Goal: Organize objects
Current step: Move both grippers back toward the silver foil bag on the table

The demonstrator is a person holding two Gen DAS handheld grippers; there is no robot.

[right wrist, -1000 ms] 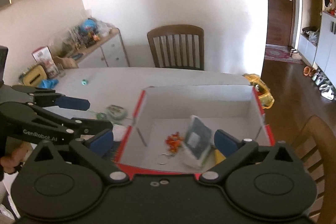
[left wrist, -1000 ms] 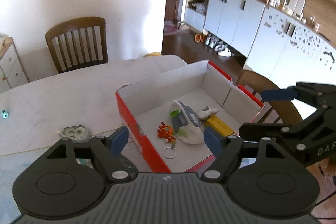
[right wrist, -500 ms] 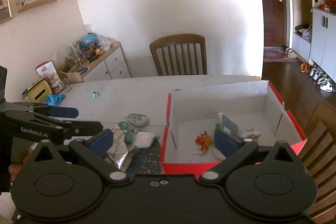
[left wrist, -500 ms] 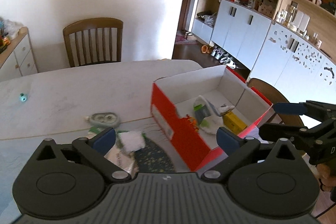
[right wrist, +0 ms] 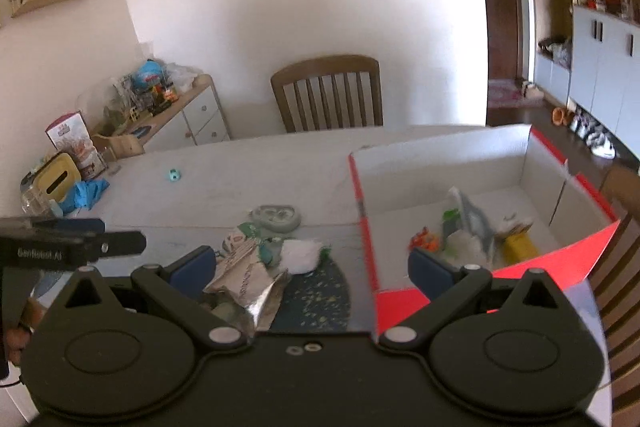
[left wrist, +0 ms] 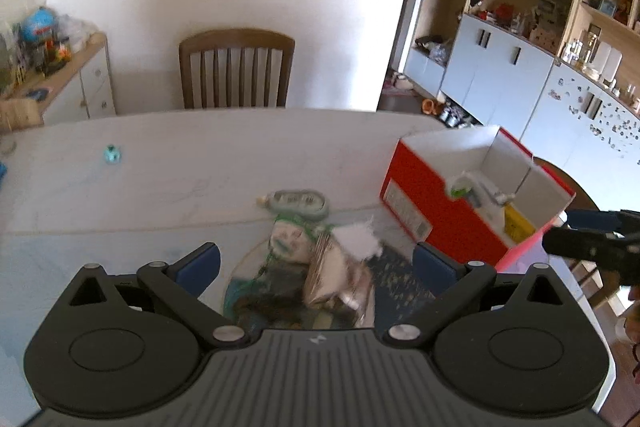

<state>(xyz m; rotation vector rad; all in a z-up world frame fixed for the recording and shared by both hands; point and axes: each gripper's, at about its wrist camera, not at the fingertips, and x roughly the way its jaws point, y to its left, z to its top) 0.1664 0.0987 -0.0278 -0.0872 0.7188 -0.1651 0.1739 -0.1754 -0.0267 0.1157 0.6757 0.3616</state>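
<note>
A red cardboard box (left wrist: 416, 195) (right wrist: 362, 207) with a white inside stands on the right of the table; in it lie a white-and-grey item (right wrist: 470, 223), an orange keychain (right wrist: 425, 239) and a yellow block (right wrist: 518, 247). Left of the box lies a pile: a foil snack packet (left wrist: 332, 271) (right wrist: 244, 275), a white tissue wad (left wrist: 358, 239) (right wrist: 300, 255) and a green-white wrapper (left wrist: 290, 239). My left gripper (left wrist: 316, 265) is open and empty above the pile. My right gripper (right wrist: 308, 267) is open and empty, over the box's left wall.
A grey oval case (left wrist: 298, 203) (right wrist: 276, 217) lies behind the pile. A small teal toy (left wrist: 113, 154) (right wrist: 174, 175) sits far left on the table. A wooden chair (left wrist: 236, 71) stands behind the table. A dark patterned mat (right wrist: 316, 299) lies under the pile.
Both grippers have swung left, away from over the box toward the pile beside it. The box now sits at the right of both views. Both stay open.
</note>
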